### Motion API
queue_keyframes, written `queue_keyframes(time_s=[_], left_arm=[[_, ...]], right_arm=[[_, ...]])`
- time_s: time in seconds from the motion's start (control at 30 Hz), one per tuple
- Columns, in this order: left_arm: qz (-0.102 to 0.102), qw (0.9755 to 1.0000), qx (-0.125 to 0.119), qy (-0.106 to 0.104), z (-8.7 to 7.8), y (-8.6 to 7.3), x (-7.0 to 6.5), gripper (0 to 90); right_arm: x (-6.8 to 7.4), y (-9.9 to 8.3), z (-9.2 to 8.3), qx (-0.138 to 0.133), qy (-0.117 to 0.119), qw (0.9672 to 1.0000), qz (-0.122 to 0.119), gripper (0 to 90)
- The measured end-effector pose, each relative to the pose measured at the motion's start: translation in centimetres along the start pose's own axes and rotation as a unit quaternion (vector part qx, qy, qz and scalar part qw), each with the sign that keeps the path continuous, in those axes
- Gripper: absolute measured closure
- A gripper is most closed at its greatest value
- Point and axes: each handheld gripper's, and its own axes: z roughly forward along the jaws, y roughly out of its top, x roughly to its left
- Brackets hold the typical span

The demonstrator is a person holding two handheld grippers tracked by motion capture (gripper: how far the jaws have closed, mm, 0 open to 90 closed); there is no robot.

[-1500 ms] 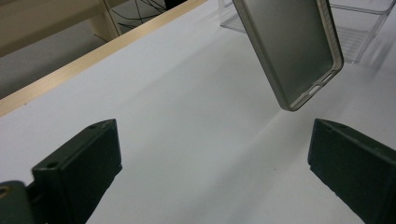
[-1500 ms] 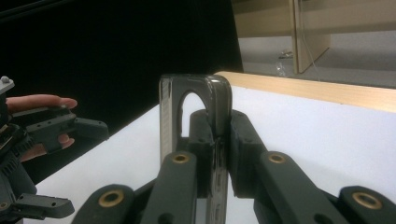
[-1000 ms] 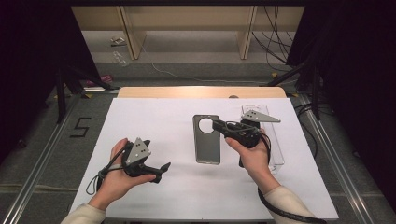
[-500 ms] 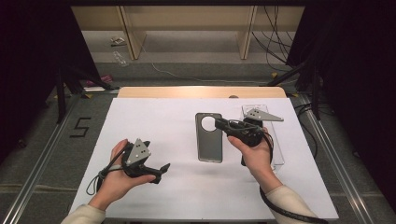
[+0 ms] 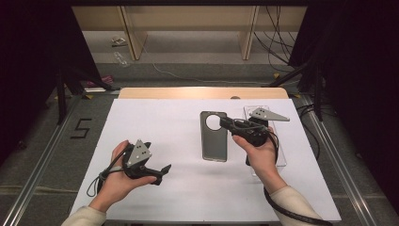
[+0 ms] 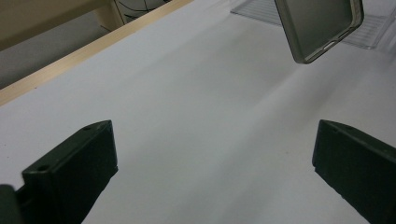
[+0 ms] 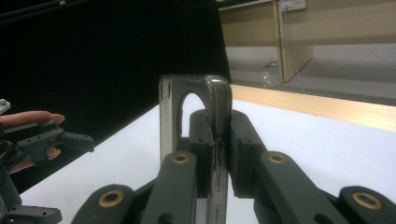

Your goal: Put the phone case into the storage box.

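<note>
Two grippers: one in each hand, both over the white table sheet [image 5: 155, 122].
Right gripper [image 5: 225, 123]: clamped on the dark grey soft phone case with a round camera cut-out [image 5: 214, 142]; jaws pinching the case wall at the cut-out end.
Right gripper view: phone case [image 7: 205, 107] seen edge-on between the two black jaws, pads pressed against it from both sides.
Case position: near the middle of the sheet, right of centre, long side running away from the person; whether the far end is touching the sheet cannot be told.
Left gripper [image 5: 162, 172]: released, jaws standing wide apart, nothing between them.
Left gripper location: near the front left of the sheet, well apart from the case, jaws pointing toward the right.
Left gripper view: bare white sheet between the jaws; phone case [image 6: 317, 28] farther off at the top.
Clear plastic tray [image 5: 282, 155]: flat on the sheet just beside the case, under the right hand.
</note>
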Motion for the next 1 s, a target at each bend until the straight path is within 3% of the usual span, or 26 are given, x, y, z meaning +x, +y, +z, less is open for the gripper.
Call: queue_keyframes(time_s=[1.0], left_arm=[[-0.002, 1.0000, -0.002, 0.001, 0.0, 0.0, 0.2, 0.0]], right_arm=[[-1.0, 0.9, -1.1, -0.012, -0.024, 0.9996, -0.006, 81.9]])
